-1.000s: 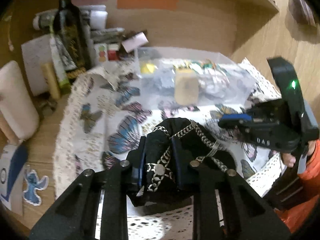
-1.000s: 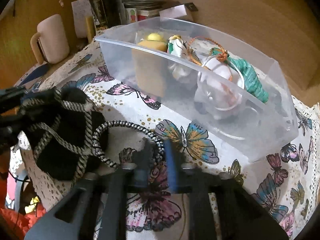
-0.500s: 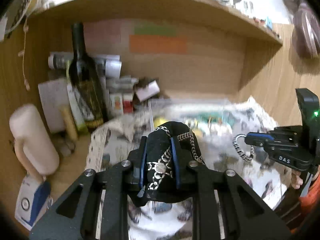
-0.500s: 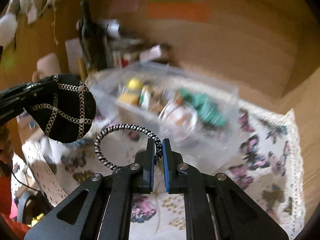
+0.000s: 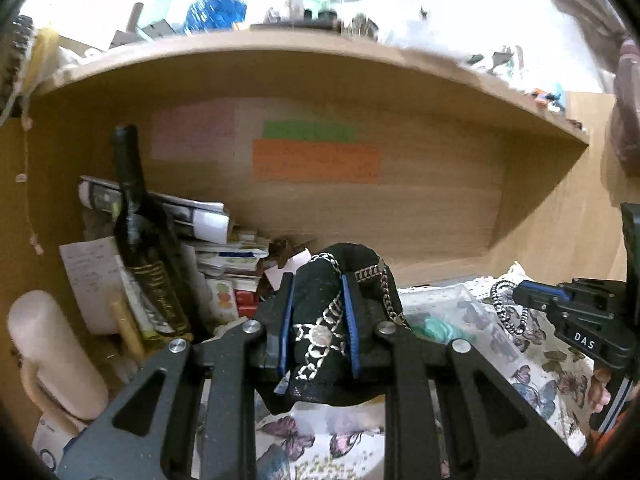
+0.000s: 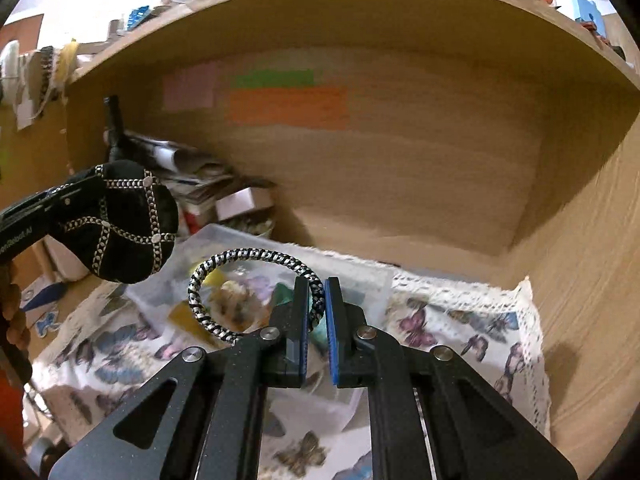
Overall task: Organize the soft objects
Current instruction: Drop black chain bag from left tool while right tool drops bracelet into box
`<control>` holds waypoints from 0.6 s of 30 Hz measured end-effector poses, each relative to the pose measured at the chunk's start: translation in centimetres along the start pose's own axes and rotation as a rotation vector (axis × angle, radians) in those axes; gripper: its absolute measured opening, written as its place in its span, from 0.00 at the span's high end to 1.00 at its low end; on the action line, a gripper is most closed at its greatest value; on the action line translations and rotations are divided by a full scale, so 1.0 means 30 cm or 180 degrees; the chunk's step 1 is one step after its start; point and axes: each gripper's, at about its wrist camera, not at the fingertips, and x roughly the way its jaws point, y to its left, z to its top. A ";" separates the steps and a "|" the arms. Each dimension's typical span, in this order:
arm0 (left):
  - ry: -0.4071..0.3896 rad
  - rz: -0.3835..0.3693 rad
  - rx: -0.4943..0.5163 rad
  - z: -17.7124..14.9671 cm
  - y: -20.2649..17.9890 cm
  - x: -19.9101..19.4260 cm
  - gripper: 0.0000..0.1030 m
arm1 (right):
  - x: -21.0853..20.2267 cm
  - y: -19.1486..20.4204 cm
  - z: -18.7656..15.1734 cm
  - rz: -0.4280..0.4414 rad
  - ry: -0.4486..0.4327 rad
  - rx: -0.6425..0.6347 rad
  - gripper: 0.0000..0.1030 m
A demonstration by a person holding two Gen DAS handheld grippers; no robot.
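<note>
Claw-wise, our left claw (image 5: 316, 324) pinches a black velvet pouch with silver chain trim (image 5: 340, 320); our right claw (image 6: 317, 320) pinches a black-and-white braided cord loop (image 6: 224, 280).

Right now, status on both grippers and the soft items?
Left gripper shut on black chain pouch, airborne. Right gripper shut on braided loop, held above clear bin. Nothing blocking the bin.

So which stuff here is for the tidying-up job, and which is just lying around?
For the job:
black pouch in the left gripper
striped cord ring in the right gripper
clear bin with soft things inside

Just lying around:
dark bottle
papers
cream mug
sticky notes
</note>
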 end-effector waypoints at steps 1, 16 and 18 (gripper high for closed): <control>0.0037 0.0005 -0.0004 -0.002 -0.002 0.023 0.79 | 0.017 0.000 0.011 -0.0027 0.0000 -0.0003 0.93; 0.0969 -0.0174 -0.0135 -0.151 0.003 0.360 0.78 | 0.313 -0.011 -0.035 -0.0034 0.0605 -0.0045 0.93; 0.1026 -0.0160 -0.0093 -0.160 0.000 0.364 0.75 | 0.336 -0.001 -0.050 -0.0030 0.0690 -0.0098 0.93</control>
